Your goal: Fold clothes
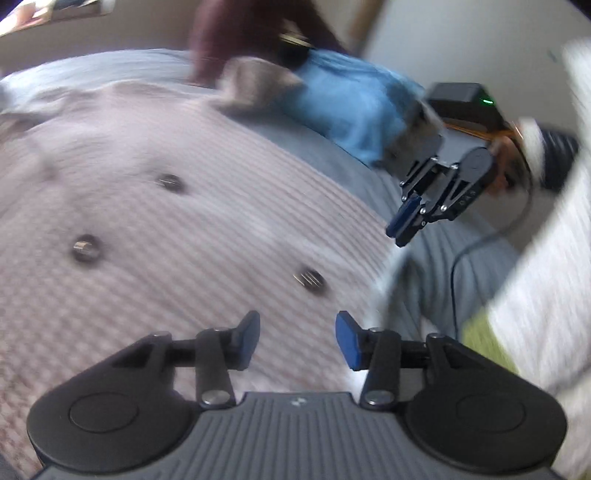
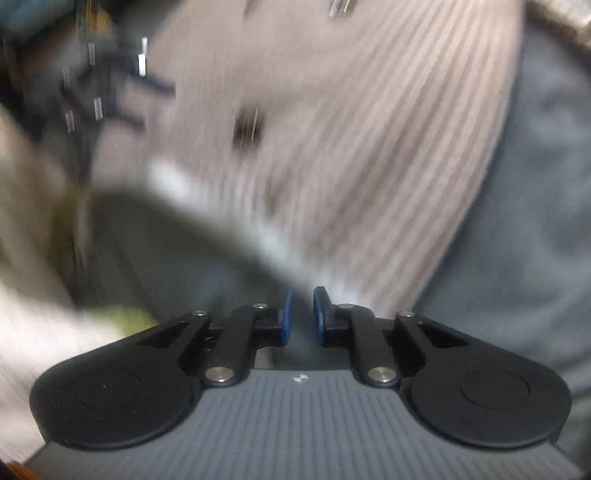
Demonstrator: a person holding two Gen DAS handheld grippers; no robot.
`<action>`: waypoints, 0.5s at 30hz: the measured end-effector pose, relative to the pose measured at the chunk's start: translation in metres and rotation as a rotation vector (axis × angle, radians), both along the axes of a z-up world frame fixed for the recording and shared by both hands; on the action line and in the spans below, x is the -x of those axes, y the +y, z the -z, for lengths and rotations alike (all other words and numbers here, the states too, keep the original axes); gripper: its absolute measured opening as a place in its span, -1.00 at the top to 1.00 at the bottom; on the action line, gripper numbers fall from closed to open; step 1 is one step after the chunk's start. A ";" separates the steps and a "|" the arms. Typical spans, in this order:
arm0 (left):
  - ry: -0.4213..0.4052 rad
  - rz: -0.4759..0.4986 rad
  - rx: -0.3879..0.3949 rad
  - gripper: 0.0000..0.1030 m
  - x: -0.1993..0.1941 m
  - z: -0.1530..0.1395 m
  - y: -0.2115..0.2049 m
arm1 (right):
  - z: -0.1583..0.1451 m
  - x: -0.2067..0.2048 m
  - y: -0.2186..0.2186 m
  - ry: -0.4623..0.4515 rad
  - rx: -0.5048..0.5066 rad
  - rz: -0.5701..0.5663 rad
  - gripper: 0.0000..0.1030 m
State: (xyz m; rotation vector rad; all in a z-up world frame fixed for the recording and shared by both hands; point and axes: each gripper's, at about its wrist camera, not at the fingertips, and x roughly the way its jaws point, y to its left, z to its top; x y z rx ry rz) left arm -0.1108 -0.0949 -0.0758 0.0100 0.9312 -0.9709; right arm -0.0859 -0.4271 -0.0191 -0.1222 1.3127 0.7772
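A pale pink ribbed knit garment (image 1: pixel 184 155) with dark round buttons (image 1: pixel 309 281) lies spread on a grey-blue bed sheet (image 1: pixel 436 266). My left gripper (image 1: pixel 297 339) hovers over the garment's near part, open, with only cloth showing below the gap. In the left wrist view my right gripper (image 1: pixel 404 225) hangs above the garment's right edge, pointing down. In its own view the right gripper (image 2: pixel 303 314) has a narrow gap between its blue pads (image 2: pixel 285 314) and nothing in it. It is above the garment (image 2: pixel 369 129) hem and the sheet (image 2: pixel 535 184). Both views are motion-blurred.
A blue cloth (image 1: pixel 351 107) and a dark maroon cloth (image 1: pixel 229 33) lie at the far side of the bed. To the right there is white ribbed fabric (image 1: pixel 546 277), a yellow-green item (image 1: pixel 484 339) and a black cable (image 1: pixel 476 247).
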 end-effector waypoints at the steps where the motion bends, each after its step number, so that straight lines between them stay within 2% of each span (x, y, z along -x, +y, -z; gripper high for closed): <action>1: -0.004 -0.012 0.006 0.11 -0.006 0.000 -0.002 | -0.008 -0.012 0.000 -0.047 -0.044 0.040 0.60; 3: -0.022 -0.002 -0.021 0.10 -0.012 0.006 -0.012 | -0.017 -0.034 0.001 -0.141 -0.102 0.126 0.42; 4: -0.031 0.004 -0.038 0.09 -0.014 0.010 -0.017 | -0.013 -0.041 0.003 -0.191 -0.098 0.176 0.34; 5: -0.017 0.013 -0.067 0.09 -0.016 0.018 -0.023 | -0.007 -0.046 0.005 -0.226 -0.076 0.208 0.34; 8: -0.032 0.023 -0.108 0.03 -0.008 0.034 -0.030 | 0.027 -0.052 -0.003 -0.193 0.104 0.227 0.34; 11: -0.063 0.053 -0.100 -0.04 0.000 0.033 -0.029 | 0.027 -0.055 -0.014 -0.159 0.071 0.279 0.34; 13: -0.032 0.041 -0.072 -0.05 -0.003 0.033 -0.024 | 0.016 -0.057 -0.013 -0.160 0.054 0.312 0.35; 15: 0.035 0.001 -0.027 -0.05 -0.011 0.033 -0.017 | 0.005 -0.054 -0.004 -0.214 -0.011 0.325 0.34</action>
